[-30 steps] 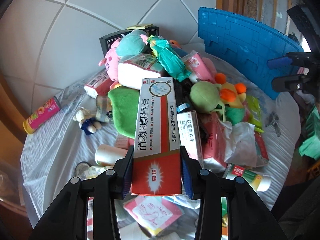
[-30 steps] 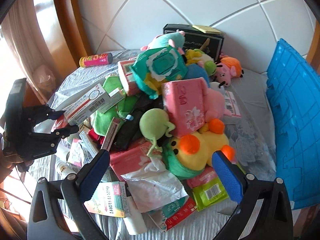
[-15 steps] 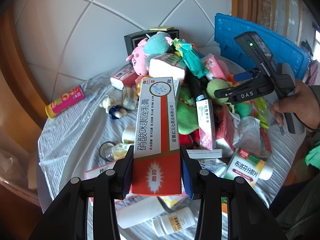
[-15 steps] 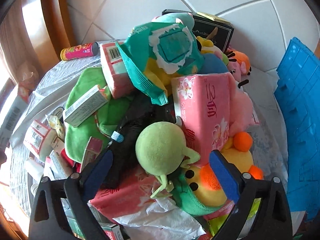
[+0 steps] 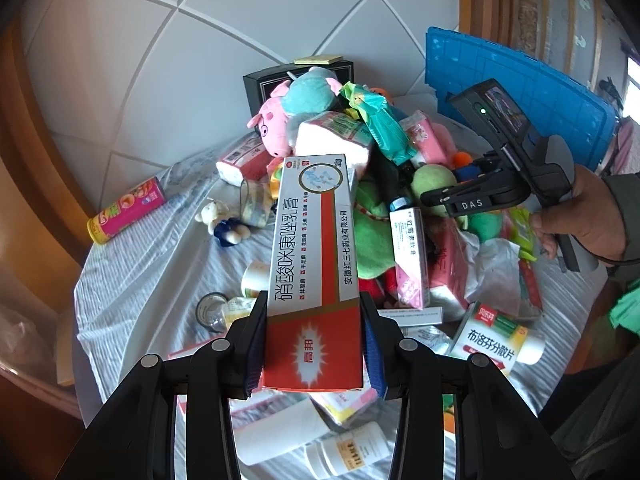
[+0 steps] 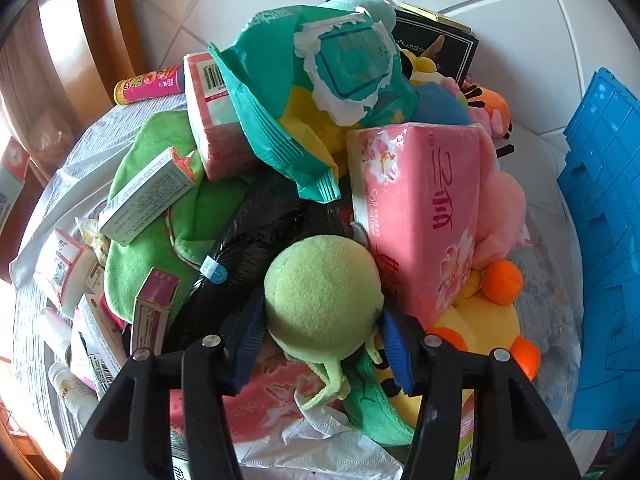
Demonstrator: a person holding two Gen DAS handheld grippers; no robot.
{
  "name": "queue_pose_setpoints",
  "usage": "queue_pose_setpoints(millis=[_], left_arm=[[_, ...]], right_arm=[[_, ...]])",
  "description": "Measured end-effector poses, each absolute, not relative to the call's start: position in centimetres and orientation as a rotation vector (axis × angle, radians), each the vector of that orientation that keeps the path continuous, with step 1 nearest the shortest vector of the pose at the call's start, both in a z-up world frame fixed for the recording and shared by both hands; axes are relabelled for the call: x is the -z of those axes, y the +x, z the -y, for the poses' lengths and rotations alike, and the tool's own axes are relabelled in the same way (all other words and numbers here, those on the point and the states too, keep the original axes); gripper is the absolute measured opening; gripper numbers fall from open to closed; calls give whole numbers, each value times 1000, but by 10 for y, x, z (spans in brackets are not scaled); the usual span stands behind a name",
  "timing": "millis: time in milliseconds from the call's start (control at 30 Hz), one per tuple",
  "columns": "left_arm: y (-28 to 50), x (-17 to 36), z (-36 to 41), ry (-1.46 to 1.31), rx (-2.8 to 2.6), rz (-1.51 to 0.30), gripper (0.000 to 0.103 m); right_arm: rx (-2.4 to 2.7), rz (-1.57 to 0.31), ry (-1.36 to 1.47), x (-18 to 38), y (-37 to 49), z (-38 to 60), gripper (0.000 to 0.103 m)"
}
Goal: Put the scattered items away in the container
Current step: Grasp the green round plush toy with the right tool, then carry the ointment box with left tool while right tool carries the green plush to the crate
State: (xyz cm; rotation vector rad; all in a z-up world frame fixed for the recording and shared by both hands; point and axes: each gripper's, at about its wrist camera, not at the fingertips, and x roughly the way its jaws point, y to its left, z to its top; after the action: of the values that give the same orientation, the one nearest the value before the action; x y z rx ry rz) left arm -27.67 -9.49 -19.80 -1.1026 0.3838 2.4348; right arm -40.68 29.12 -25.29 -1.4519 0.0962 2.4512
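The left gripper [image 5: 314,344] is closed on a red-and-white ointment box [image 5: 314,264], clamped at its red end w/ the long body pointing fwd over the pile; it is held clear of the clutter, presumably so it can be carried to the container without snagging. The blue pads press the box's two narrow sides, which gives a flat, stable hold on a light cardboard item.

The right gripper [image 6: 320,344] is set around the green plush ball [image 6: 322,296], pads touching or just beside its flanks; whether it is fully squeezed can't be told, but the jaws are narrow and the ball sits between them. The ball is approached from above because it sits on top of the heap, next to the pink tissue pack [image 6: 420,216] and above the yellow duck plush [image 6: 486,320]. Thin green legs dangle below the ball and may drag on neighbours when it is lifted.

The blue crate [image 6: 604,240], judged to be the container, stands tilted at the right edge of the table, well apart from both held items; nothing can be seen inside it.

The surface is a round table under a pale striped cloth [image 5: 132,264], heaped w/ plush toys, medicine boxes, bottles and tissue packs. A pink can [image 5: 126,210] lies alone near the far-left rim. White tiled wall and wood trim are seen behind; strong daylight enters from the sides.
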Motion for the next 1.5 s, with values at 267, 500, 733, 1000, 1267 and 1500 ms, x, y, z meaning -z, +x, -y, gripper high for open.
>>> queue_pose_setpoints(millis=[267, 500, 733, 1000, 1267, 1500], left_arm=[[-272, 194, 89, -1093, -2444, -385, 40], [-265, 186, 80, -1074, -2459, -378, 40], [-250, 177, 61, -1055, -2465, -381, 40], [-239, 158, 35, -1025, -2514, -360, 40], [-235, 146, 3, -1028, -2566, -363, 40], [-231, 130, -32, -1007, -2607, -356, 40]], right_arm=[[-2496, -77, -1404, 229, -396, -285, 52], [-2525, -53, -1366, 208, -380, -282, 52], [-2553, -61, -1335, 185, -353, -286, 52], [-2596, -72, -1260, 146, -311, -305, 52], [-2632, -65, -1197, 111, -273, -331, 52], [-2661, -72, -1145, 84, -242, -358, 52]])
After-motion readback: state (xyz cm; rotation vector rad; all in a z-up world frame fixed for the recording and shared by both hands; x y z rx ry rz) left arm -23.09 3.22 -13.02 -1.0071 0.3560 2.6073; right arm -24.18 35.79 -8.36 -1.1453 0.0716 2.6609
